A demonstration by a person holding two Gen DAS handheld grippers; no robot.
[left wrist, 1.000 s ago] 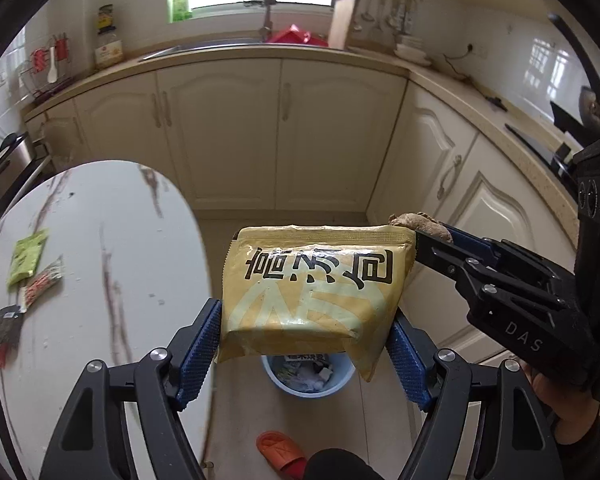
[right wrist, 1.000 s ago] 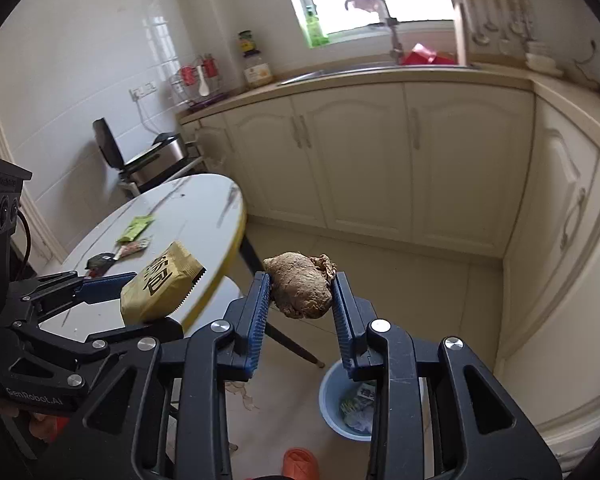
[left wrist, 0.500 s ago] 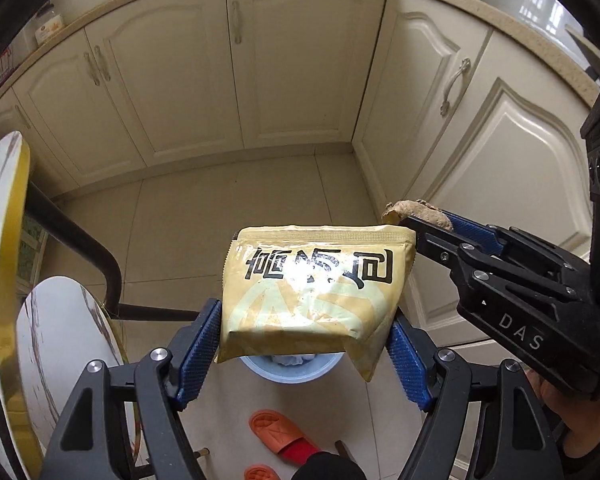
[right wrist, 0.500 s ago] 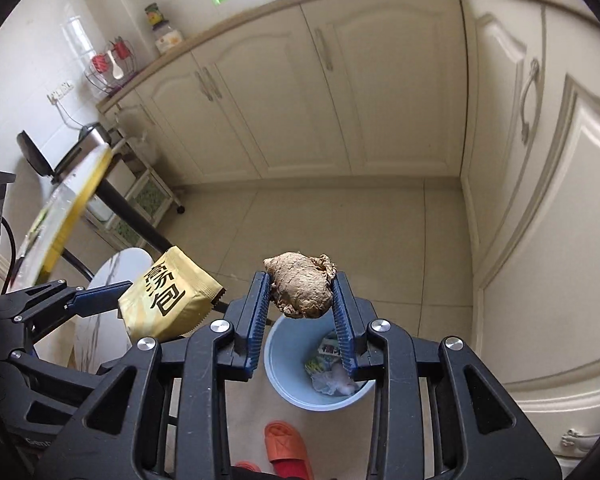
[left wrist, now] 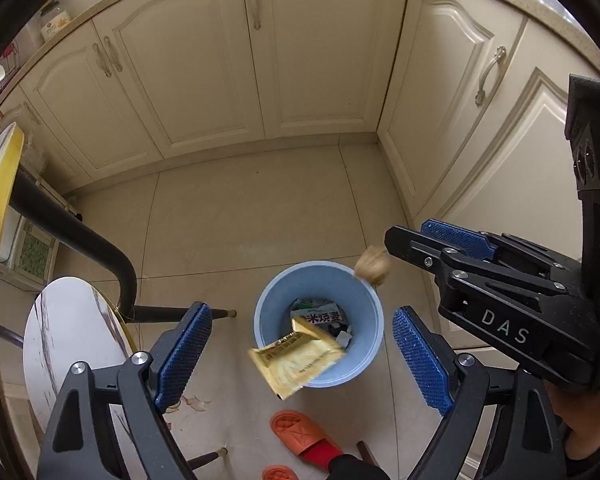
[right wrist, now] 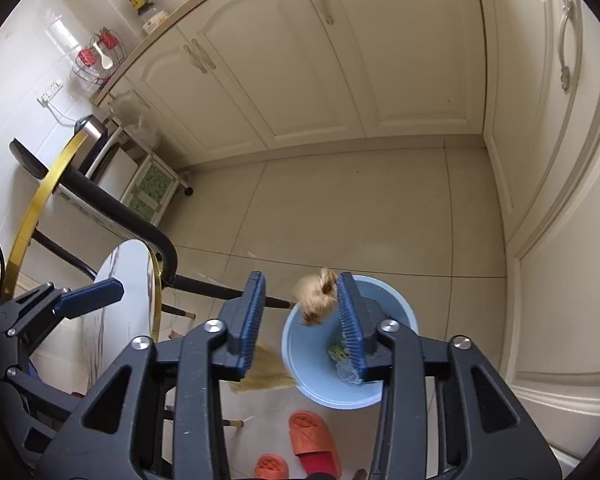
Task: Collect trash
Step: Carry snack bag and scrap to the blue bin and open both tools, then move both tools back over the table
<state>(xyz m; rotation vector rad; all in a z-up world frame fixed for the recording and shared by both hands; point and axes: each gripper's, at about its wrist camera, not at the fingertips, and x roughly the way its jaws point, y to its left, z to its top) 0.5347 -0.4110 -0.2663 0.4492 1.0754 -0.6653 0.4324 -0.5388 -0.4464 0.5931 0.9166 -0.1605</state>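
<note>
Yellow packet (left wrist: 298,360) tilted over bin (left wrist: 268,300); long axis diagonal

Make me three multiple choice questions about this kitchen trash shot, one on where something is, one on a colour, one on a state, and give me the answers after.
1. Where is the yellow packet?
A. On the counter
B. In the air over the bin's near rim
C. Clamped in the left gripper

2. What colour is the trash bin?
A. Light blue
B. Red
C. Black

3. How do the left gripper's jaws stand?
A. Shut on the packet
B. Shut on nothing
C. Open, holding nothing

Answers: 1 B, the packet hangs unsupported above the rim. 2 A, the bin's wall is light blue. 3 C, both blue pads stand wide apart with only floor and bin between them.
</note>
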